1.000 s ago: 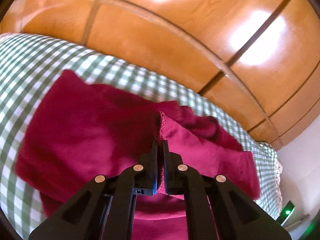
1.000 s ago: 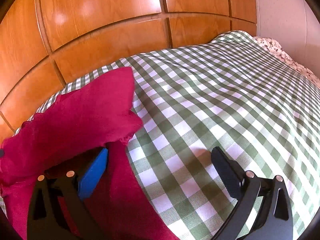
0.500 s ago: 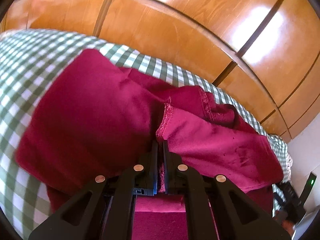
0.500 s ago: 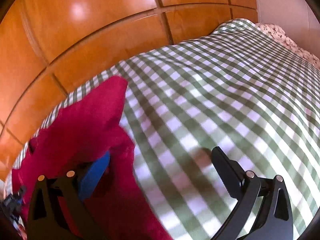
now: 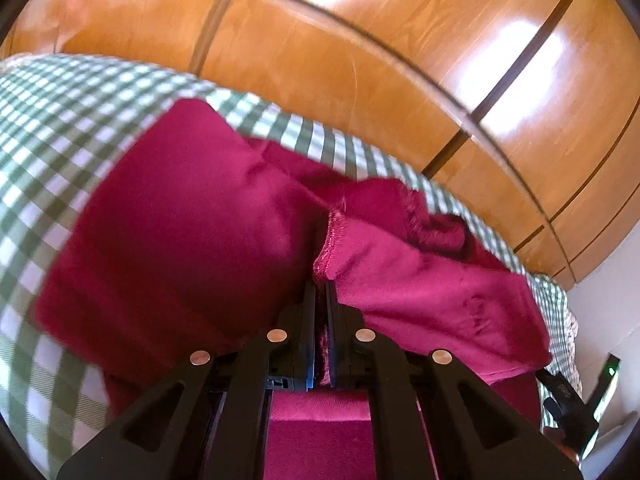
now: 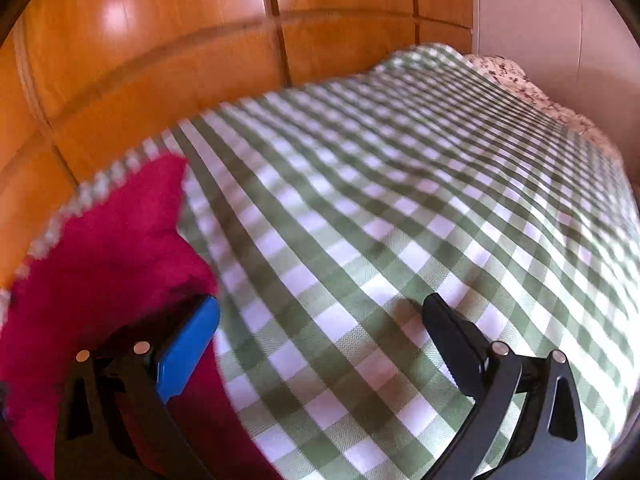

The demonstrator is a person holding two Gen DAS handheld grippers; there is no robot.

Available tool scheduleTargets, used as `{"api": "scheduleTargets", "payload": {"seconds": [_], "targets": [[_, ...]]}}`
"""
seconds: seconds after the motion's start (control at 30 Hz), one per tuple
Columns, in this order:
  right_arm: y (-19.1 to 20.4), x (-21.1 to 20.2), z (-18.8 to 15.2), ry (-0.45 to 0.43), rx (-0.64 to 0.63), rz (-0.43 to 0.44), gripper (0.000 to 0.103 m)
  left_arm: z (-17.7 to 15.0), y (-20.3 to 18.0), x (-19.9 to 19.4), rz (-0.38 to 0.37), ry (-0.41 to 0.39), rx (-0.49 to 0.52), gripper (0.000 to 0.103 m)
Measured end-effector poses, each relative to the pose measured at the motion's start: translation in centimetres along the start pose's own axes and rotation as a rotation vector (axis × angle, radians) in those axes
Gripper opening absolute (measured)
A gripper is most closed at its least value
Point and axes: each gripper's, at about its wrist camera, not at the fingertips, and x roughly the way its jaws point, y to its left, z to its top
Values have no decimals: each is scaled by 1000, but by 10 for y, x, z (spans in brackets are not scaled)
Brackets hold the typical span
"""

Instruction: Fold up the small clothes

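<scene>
Crimson garment: we pinch its hemmed edge in our left tool; right tool gapes empty over bare checked bedspread.

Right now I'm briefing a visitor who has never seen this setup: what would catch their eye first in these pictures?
The crimson garment stands out most, bunched at the near edge of the green checked bedcover, with a hem pinched in the shut left gripper. Next is the right gripper, fingers spread wide over bare checks, its blue pad at the cloth's edge. Glossy orange wood panels fill the background.
</scene>
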Motion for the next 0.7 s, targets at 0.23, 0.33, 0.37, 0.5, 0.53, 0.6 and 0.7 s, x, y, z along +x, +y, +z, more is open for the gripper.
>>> {"api": "scheduleTargets", "payload": {"seconds": [0.23, 0.33, 0.37, 0.5, 0.53, 0.6, 0.7], "targets": [[46, 0, 15, -50, -217, 36, 101, -6, 3, 13, 7, 52, 10, 4], [61, 30, 16, 17, -298, -70, 101, -6, 2, 14, 4, 48, 9, 4], [56, 42, 16, 53, -276, -146, 101, -6, 4, 14, -5, 47, 2, 4], [48, 61, 15, 144, -239, -147, 101, -8, 4, 15, -16, 47, 7, 6], [50, 60, 13, 132, -251, -150, 101, -8, 4, 16, -11, 49, 13, 6], [49, 60, 13, 128, -240, -136, 101, -8, 3, 17, -9, 51, 16, 6], [39, 54, 14, 102, -183, -68, 101, -7, 4, 16, -14, 49, 11, 6]]}}
